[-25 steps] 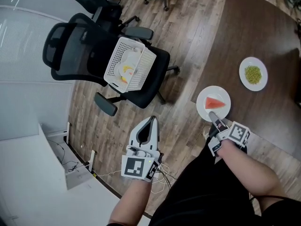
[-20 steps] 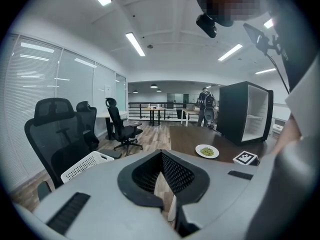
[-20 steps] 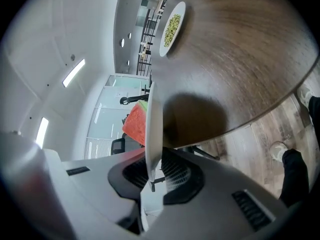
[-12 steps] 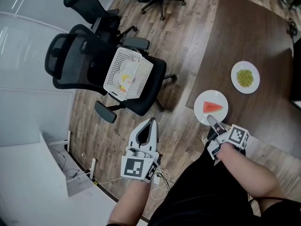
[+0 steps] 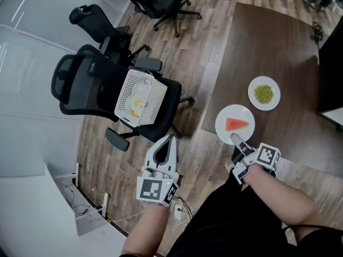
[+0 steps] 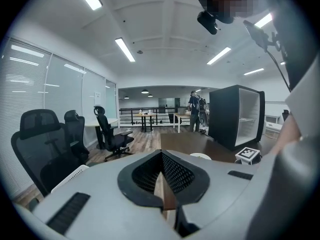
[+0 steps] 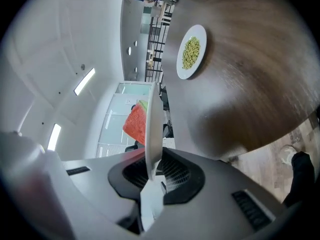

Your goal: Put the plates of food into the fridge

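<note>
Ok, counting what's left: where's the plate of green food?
Head view, upper right: the green-food plate sits on the dark table, just beyond the watermelon plate.

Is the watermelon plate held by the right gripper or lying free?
Held: the right gripper is shut on the watermelon plate, its rim edge-on between the jaws.

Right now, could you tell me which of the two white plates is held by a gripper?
The plate carrying the red slice: the right gripper is shut on its near rim. The plate of green food lies alone on the brown table.
</note>
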